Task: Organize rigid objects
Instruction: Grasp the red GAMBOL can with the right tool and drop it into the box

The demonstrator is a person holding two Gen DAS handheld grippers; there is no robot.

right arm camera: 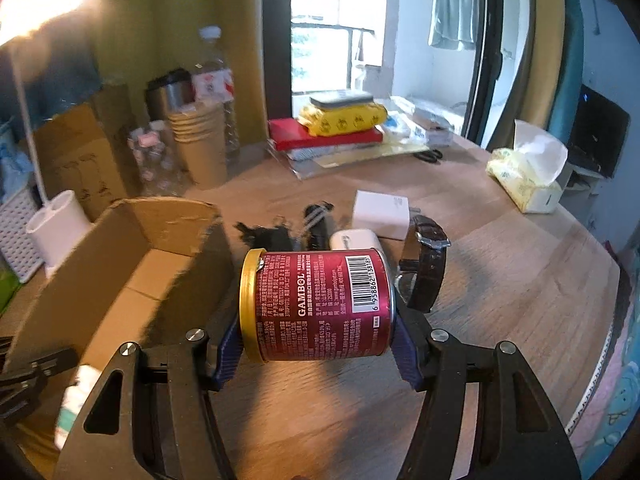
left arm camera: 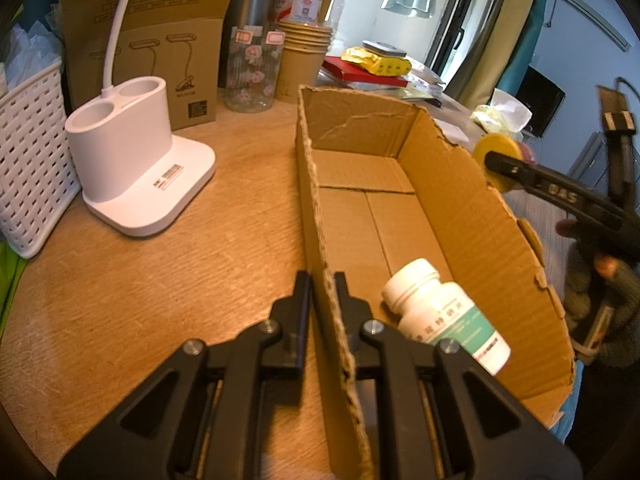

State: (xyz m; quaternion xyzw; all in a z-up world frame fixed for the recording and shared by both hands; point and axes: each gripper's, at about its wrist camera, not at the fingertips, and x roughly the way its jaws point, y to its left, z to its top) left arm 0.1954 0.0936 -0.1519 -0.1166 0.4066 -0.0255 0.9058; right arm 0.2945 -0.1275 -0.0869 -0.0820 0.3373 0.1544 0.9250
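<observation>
An open cardboard box (left arm camera: 460, 184) lies on the wooden table; it also shows at the left of the right wrist view (right arm camera: 132, 248). A white pill bottle (left arm camera: 444, 316) lies inside it near the front. My left gripper (left arm camera: 322, 280) is shut on the box's left wall. My right gripper (right arm camera: 318, 340) is shut on a red Gambol can (right arm camera: 320, 304), held sideways above the table, right of the box. In the left wrist view the can's yellow end (left arm camera: 498, 152) shows beyond the box's right wall.
A white lamp base (left arm camera: 132, 160), white basket (left arm camera: 28, 160), paper cups (left arm camera: 304, 60) and bottles stand at the back left. A brown watch (right arm camera: 426, 268), white charger (right arm camera: 380, 212), black items (right arm camera: 280, 232), tissue pack (right arm camera: 528, 176) and stacked books (right arm camera: 332, 132) lie behind the can.
</observation>
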